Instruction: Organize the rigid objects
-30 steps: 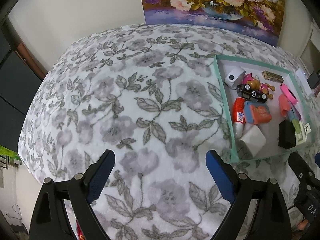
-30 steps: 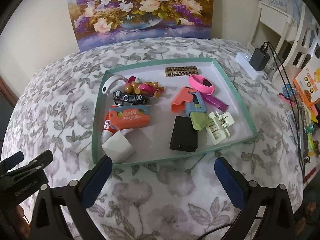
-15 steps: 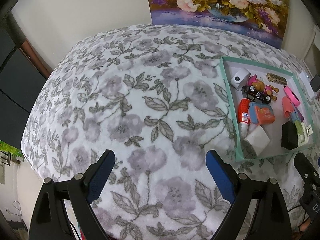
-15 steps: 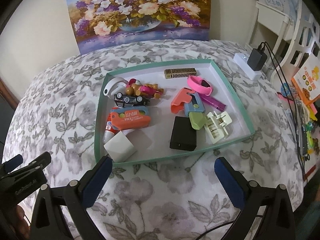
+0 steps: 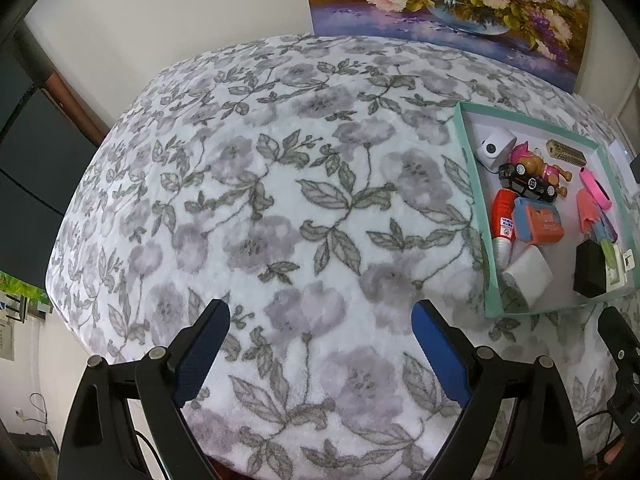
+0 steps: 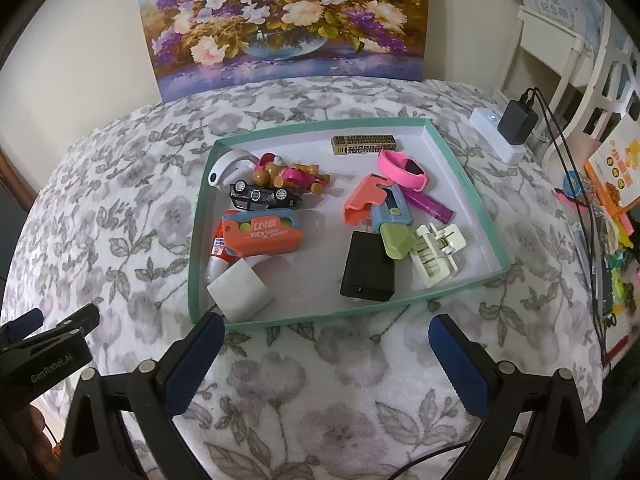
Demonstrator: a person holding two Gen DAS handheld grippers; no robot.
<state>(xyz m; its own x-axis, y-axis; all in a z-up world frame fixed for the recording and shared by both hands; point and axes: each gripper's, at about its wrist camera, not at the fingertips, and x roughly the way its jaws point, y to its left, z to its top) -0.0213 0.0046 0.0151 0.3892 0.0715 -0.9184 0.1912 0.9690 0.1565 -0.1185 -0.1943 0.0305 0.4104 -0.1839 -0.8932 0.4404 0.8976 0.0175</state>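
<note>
A teal-rimmed tray (image 6: pixel 468 184) (image 5: pixel 486 264) lies on the flowered blanket and holds several small items: a white cube (image 6: pixel 240 290), a black box (image 6: pixel 368 266), an orange case (image 6: pixel 262 234), a toy car (image 6: pixel 264 196), a pink band (image 6: pixel 404 170) and a cream hair clip (image 6: pixel 436 254). My right gripper (image 6: pixel 326 342) hovers open just in front of the tray's near rim, nothing between its fingers. My left gripper (image 5: pixel 320 328) hangs open over bare blanket, left of the tray, holding nothing.
A flower painting (image 6: pixel 280 20) leans on the wall behind. A white power strip with a black charger (image 6: pixel 516 122) and cables lies right of the tray, beside books and clutter (image 6: pixel 612 184). The blanket (image 5: pixel 240 200) spreads wide to the left; dark furniture (image 5: pixel 24 152) stands beyond its edge.
The left wrist view has shifted slightly, so the tray sits a little further right in it. Both grippers stay open and in place.
</note>
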